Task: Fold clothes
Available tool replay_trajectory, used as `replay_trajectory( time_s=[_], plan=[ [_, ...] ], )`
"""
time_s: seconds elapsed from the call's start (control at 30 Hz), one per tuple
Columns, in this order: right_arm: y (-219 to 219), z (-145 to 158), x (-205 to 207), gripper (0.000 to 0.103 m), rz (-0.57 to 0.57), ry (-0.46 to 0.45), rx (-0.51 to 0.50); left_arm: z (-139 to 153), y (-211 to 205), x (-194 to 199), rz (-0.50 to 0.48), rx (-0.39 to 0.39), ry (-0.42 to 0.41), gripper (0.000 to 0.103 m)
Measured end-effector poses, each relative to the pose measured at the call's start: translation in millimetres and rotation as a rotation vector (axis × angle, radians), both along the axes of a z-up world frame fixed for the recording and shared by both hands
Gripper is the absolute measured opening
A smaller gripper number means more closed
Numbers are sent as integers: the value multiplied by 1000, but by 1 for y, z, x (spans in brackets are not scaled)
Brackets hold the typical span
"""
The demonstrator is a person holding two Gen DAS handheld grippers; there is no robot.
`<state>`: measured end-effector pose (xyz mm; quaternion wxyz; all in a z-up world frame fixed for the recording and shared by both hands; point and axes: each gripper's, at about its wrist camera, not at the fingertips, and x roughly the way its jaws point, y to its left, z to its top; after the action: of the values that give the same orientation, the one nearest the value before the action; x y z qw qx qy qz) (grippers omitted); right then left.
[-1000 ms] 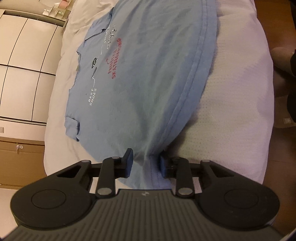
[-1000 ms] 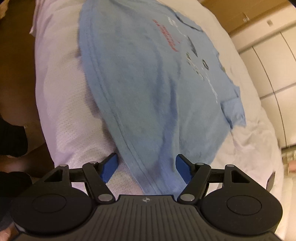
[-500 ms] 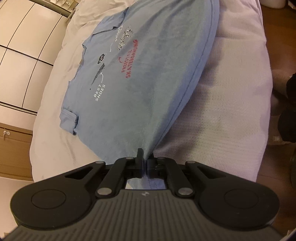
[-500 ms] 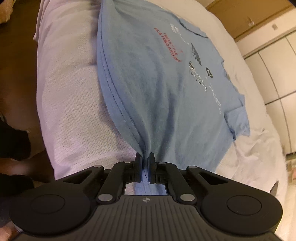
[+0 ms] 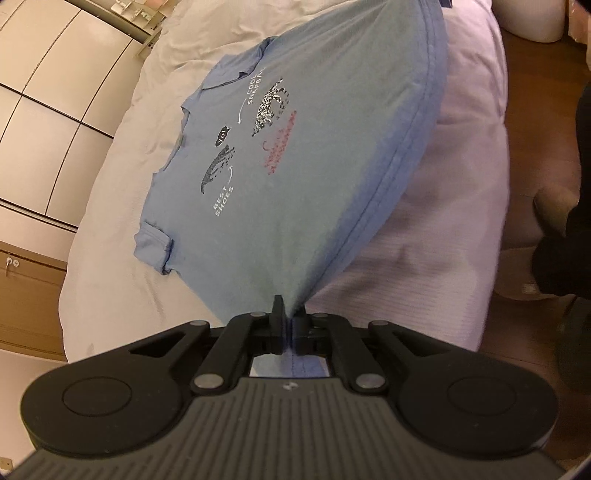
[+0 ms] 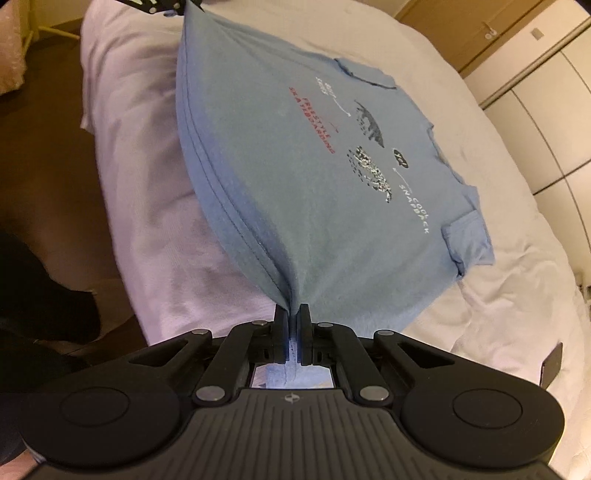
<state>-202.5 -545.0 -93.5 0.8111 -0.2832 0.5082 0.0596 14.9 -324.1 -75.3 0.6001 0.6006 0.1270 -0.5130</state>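
A light blue T-shirt (image 5: 317,155) with white, black and red print lies face up on a white bed (image 5: 122,206); its sleeves are folded in. My left gripper (image 5: 289,325) is shut on one bottom hem corner and holds it lifted off the bed. My right gripper (image 6: 292,328) is shut on the other hem corner of the T-shirt (image 6: 303,177) and lifts it too. The hem hangs taut between them, raised above the bed edge. The left gripper also shows at the top of the right wrist view (image 6: 162,5).
The bed's near edge (image 6: 147,206) has a pale waffle cover, with dark wood floor (image 6: 44,140) beyond it. Cream wardrobe doors (image 5: 44,110) and a wooden cabinet (image 5: 26,291) stand past the far side. A person's dark-clothed legs (image 5: 569,236) are by the bed.
Both grippers went from open around the hem to shut on it. They then lifted the hem off the bed, so the lower half of the shirt now rises.
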Motion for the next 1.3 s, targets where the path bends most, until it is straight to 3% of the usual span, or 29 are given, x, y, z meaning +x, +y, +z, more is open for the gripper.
replay_trajectory(
  time_s=[0.4, 0.53, 0.7, 0.93, 1.13, 1.3],
  plan=[
    [14, 29, -60, 2, 87, 110, 118, 41, 39, -74, 47, 100, 72, 1],
    [8, 42, -69, 2, 113, 134, 156, 61, 27, -66, 98, 77, 76, 1],
    [-24, 74, -33, 2, 121, 74, 117, 91, -18, -9, 188, 7, 88, 1],
    [-99, 102, 81, 2, 123, 41, 33, 107, -112, 137, 225, -7, 194, 1],
    [-172, 87, 189, 2, 31, 92, 35, 89, -186, 251, 208, 13, 291, 2],
    [-216, 57, 246, 2, -55, 144, 80, 56, -224, 311, 211, 51, 353, 2]
  ],
)
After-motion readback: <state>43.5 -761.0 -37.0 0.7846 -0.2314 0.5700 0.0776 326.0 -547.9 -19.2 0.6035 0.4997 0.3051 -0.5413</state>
